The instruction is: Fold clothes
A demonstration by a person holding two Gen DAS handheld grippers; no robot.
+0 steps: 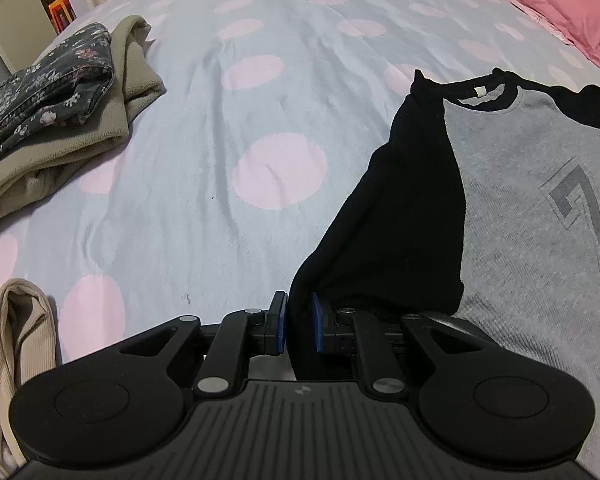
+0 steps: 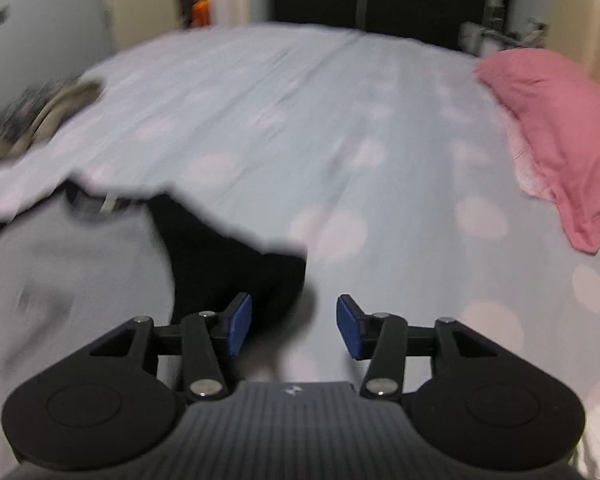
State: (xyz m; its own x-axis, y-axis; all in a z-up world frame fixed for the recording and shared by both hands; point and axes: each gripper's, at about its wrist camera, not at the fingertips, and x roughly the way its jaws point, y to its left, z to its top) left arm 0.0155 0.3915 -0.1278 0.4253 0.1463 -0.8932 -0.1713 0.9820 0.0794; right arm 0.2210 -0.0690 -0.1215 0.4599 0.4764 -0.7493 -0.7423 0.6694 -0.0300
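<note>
**A:** Where is the shirt relative to your grippers?

**B:** My left gripper (image 1: pixel 300 322) is clenched on the black sleeve (image 1: pixel 400 216) of the grey knit raglan shirt with black sleeves and collar (image 1: pixel 540 208); the cloth runs up between my blue pads (image 1: pixel 318 322). The shirt's body lies flat to the right of that gripper. My right gripper (image 2: pixel 294 322) is released, its jaws standing apart, nothing pinched. The shirt's other black sleeve (image 2: pixel 236 264) lies just ahead of its left pad; that view is blurred.

**B:** What room is there?

**A:** The pale blue bedspread with pink dots (image 1: pixel 260 120) is soft, lightly creased and bare to the left of the shirt and far beyond it. A folded stack, dark floral fabric on beige fleece (image 1: pixel 60 112), sits at the far left. A ribbed cream garment (image 1: pixel 20 340) lies near left. A pink pillow (image 2: pixel 560 140) marks the far right edge.
</note>
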